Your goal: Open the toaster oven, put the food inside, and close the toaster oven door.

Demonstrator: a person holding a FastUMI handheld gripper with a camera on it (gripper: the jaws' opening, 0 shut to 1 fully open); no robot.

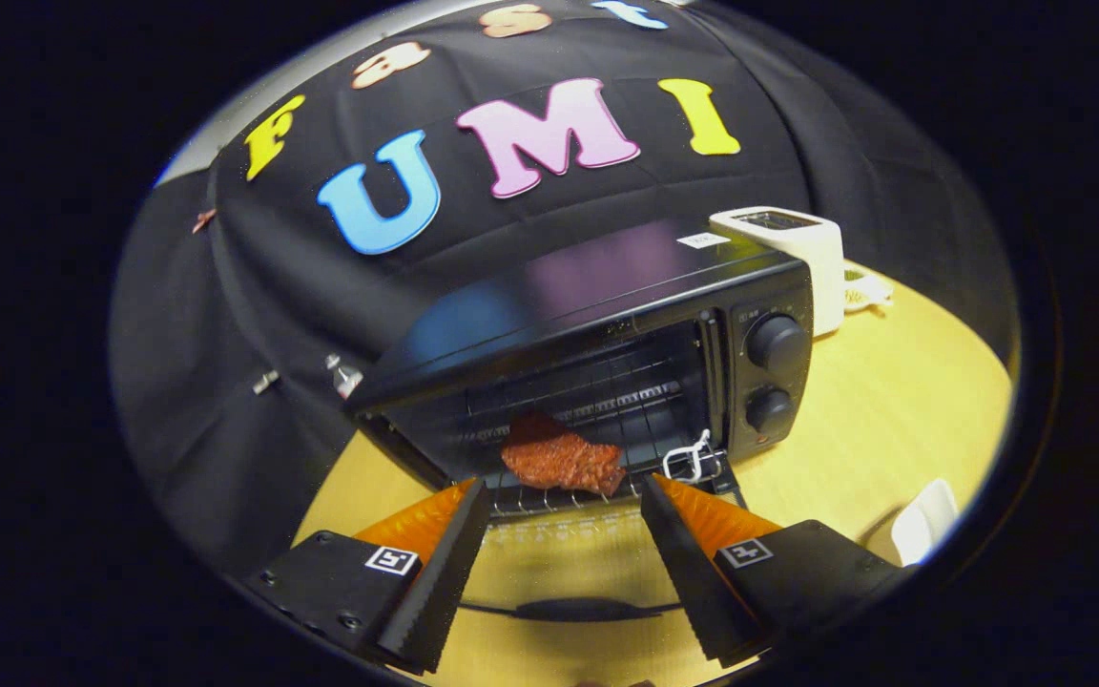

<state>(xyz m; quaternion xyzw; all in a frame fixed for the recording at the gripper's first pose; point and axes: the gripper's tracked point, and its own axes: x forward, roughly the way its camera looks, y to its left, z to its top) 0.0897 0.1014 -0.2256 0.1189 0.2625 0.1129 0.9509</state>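
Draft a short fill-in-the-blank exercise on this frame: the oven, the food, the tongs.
1. The toaster oven door is ____.
2. The reddish piece of food lies on the oven's wire ____.
3. The tongs are ____, with nothing between their fingers.
4. Behind the oven, beyond its two knobs, stands a white ____.

Missing words: open; rack; open; toaster

No legible text, square markers on gripper (564, 491), jaws apart
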